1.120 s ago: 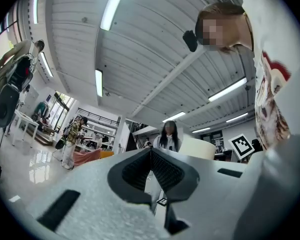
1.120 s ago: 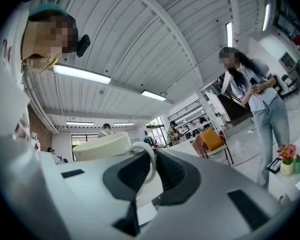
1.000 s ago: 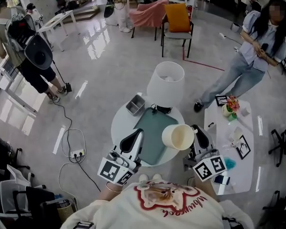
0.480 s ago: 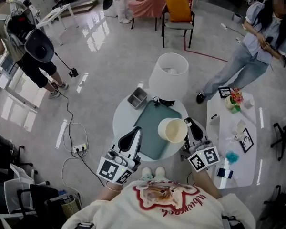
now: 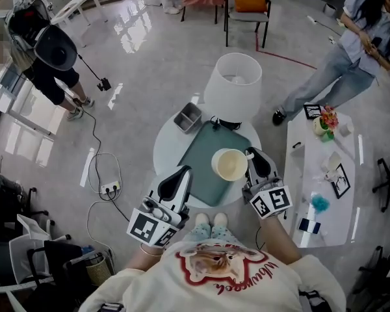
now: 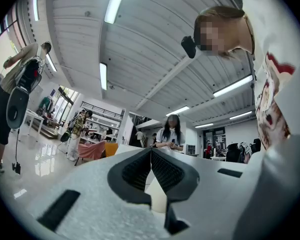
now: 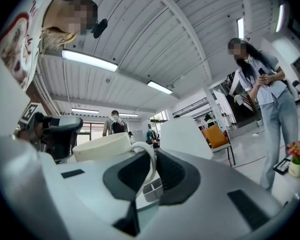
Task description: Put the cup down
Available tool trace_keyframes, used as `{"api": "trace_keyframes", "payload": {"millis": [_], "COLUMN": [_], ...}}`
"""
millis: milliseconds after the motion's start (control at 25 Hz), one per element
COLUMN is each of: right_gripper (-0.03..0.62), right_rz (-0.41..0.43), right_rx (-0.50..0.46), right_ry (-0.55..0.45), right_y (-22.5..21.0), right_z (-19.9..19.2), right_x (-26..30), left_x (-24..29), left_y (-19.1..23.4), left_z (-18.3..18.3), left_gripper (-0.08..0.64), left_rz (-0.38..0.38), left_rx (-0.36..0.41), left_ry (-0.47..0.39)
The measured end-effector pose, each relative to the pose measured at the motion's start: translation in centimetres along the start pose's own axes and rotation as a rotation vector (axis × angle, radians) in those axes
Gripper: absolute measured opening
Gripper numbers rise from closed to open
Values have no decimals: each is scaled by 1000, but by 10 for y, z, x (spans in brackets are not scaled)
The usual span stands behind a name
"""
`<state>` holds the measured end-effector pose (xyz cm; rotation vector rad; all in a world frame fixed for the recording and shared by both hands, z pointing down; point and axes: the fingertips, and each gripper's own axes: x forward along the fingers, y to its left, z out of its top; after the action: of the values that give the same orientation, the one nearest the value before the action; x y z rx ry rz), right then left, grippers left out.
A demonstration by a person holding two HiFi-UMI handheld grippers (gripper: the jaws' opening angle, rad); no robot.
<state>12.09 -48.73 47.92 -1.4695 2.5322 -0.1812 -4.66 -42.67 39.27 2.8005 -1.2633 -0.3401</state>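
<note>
Head view faces steeply down; low, upturned gripper views share one bystander (image 6: 171, 134).

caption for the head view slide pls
Right gripper holds a cream cup by its handle over the green mat on a round table; left gripper shut, empty.

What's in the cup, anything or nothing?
Empty: the head view looks into the cup, held by the right tool, and shows only its bare cream bottom.
</note>
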Motion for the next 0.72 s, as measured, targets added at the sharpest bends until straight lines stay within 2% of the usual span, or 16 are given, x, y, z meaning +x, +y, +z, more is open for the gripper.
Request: {"api": "trace_keyframes", "payload": {"millis": [720], "right_gripper": [52], "right_rz": [-9], "right_rx": [18], "right_ry": [143], "right_y": [-2], "right_z": [-90], "right_x": [-4], "left_x": [-2], "left_y": [2], "left_z": [-20], "left_gripper": [17], "left_rz": [25], "left_rx": [-13], "left_ry": [51]}}
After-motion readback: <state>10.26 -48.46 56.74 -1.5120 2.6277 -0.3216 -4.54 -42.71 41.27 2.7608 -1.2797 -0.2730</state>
